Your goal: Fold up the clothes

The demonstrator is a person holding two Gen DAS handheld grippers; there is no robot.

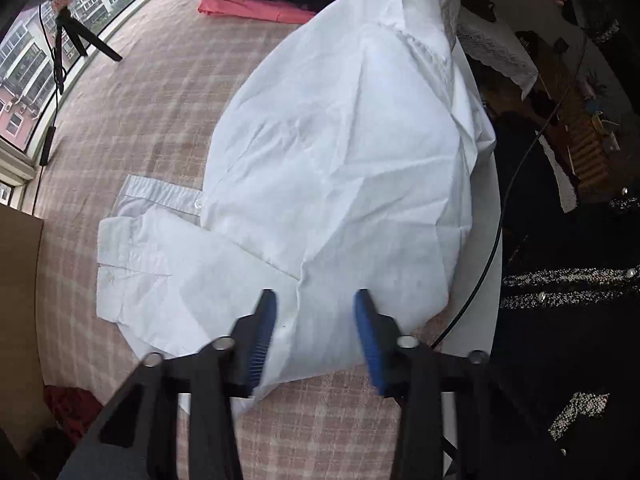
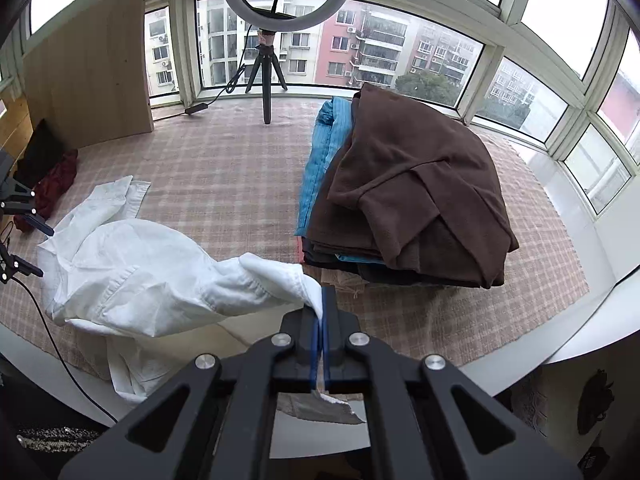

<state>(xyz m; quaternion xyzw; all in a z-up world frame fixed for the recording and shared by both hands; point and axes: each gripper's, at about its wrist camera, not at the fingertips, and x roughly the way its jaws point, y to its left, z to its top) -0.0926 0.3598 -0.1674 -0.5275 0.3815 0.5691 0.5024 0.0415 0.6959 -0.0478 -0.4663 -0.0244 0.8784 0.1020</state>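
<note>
A counter (image 2: 240, 184) under a pink checked cloth carries a white shirt (image 2: 132, 276), a stack of folded clothes (image 2: 408, 192) right of it, and a tripod (image 2: 267, 76) behind.

Left hand-held gripper (image 1: 316, 332) frame: matte black angular struts with triangular cut-outs.
Left pads (image 1: 370, 344): blue, ribbed.
Left fasteners: round silver screw heads at the linkage joints.
Right hand-held gripper (image 2: 320, 312): same black struts, blue pads, silver screws.
Clothing beside left hand-held gripper: black tweed garment (image 1: 568, 292), white-flecked trim, pearl buttons.

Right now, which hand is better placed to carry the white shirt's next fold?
Right. The right gripper has its jaws shut on a lifted edge of the white shirt; the left gripper is over the shirt, jaws apart, gripping nothing.
</note>
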